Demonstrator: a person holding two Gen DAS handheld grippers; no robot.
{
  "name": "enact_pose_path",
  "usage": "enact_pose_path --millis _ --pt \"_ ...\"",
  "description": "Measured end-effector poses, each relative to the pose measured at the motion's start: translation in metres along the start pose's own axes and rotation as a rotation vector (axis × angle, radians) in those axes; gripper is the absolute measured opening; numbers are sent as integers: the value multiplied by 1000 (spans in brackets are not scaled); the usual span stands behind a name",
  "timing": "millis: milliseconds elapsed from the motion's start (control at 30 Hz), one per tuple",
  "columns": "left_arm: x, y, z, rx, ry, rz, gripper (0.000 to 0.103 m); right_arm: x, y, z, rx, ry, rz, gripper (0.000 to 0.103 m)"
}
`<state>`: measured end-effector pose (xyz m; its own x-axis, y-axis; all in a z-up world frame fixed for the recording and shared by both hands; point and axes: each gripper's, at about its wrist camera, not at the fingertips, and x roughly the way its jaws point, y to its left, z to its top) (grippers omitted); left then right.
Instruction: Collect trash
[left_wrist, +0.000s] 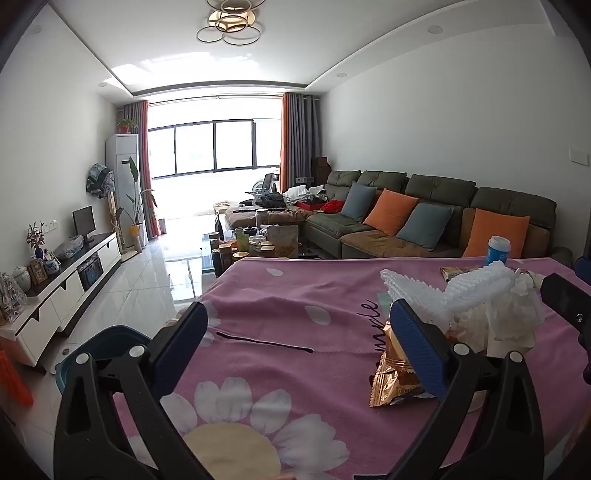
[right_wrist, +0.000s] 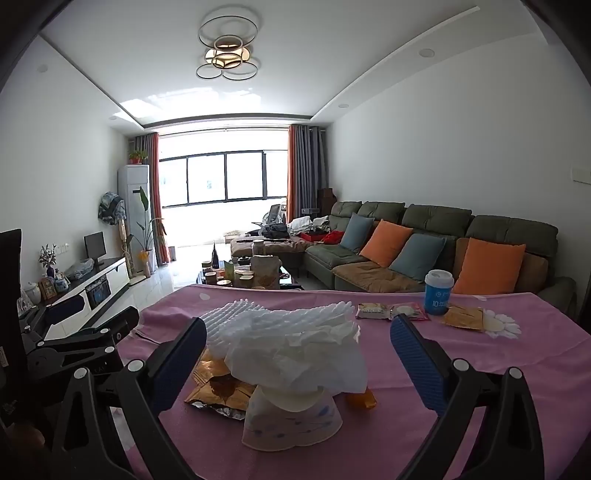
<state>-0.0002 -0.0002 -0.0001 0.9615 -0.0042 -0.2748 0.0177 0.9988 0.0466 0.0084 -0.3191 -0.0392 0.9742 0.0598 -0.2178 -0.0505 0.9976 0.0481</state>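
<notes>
A: Starting at your left, what does your left gripper (left_wrist: 301, 339) have?

B: Nothing. Your fingers there stand wide apart over the pink flowered cloth (left_wrist: 295, 369), with only a thin dark stick (left_wrist: 264, 343) lying on the cloth between them. Down past the table's left edge sits a blue bin (left_wrist: 107, 347) on the floor.

A: And the trash?

B: It lies just right of that gripper. The gold wrapper (left_wrist: 391, 380) sits against the outer side of your right-hand finger (left_wrist: 417, 347); whether they touch, you cannot tell. Behind it are the white foam netting (left_wrist: 443, 291) and crumpled white tissue (left_wrist: 498, 321).

A: Your right gripper (right_wrist: 297, 362)?

B: Its fingers are also spread wide and clamp nothing. Between them, in the right wrist view, you see the pile: a tipped paper cup (right_wrist: 291, 421) nearest you, tissue (right_wrist: 295, 354) heaped on it, foam netting (right_wrist: 273, 317) behind, a gold wrapper (right_wrist: 218, 387) to the left.

A: Farther right?

B: Along the far edge lie small snack packets (right_wrist: 373, 312), another gold wrapper (right_wrist: 463, 317), and an upright blue cup with a lid (right_wrist: 437, 291).
</notes>
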Motion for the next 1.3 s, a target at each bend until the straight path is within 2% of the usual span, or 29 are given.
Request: enact_pose_path --millis 67,133,1300 --pt "-2 -1 0 -3 5 -6 97 1 2 0 -14 28 1 96" --pt "0 7 2 -33 11 -5 97 1 3 -1 -16 25 -1 96" --pt "-8 -2 3 -23 -10 -2 97 -4 6 3 -14 14 -12 96"
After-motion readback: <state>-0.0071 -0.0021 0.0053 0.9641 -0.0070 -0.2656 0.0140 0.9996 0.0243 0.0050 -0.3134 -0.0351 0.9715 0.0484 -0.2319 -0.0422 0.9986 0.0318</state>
